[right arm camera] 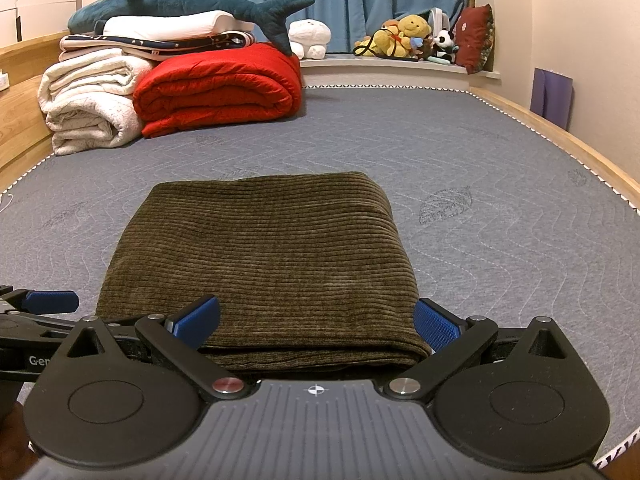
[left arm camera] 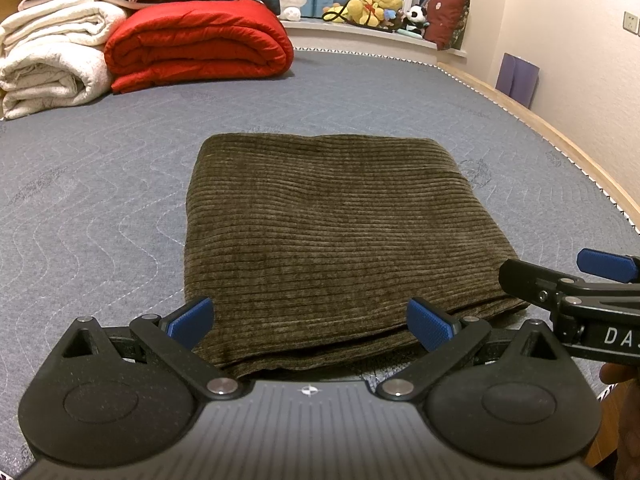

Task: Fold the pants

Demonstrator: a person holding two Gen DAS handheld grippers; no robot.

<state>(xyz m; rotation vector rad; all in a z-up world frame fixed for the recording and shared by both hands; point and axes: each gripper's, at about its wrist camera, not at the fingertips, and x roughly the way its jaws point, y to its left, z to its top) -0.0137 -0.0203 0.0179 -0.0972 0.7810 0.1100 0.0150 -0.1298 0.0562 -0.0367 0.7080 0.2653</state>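
The olive-brown corduroy pants [left arm camera: 320, 232] lie folded into a thick rectangle on the grey quilted mattress [left arm camera: 100, 184]; they also show in the right wrist view [right arm camera: 264, 264]. My left gripper [left arm camera: 312, 324] is open, its blue pads at the near edge of the fold, left side, holding nothing. My right gripper [right arm camera: 316, 322] is open at the near edge too, spanning the fold's right part. The right gripper shows at the right of the left wrist view [left arm camera: 580, 292]; the left gripper's finger shows at the left of the right wrist view [right arm camera: 48, 302].
A red folded quilt [left arm camera: 200, 44] and white blankets [left arm camera: 48, 60] are stacked at the far left of the bed. Plush toys [left arm camera: 372, 8] and a red cushion [left arm camera: 448, 16] sit on the window ledge. The wooden bed frame [left arm camera: 560, 140] runs along the right.
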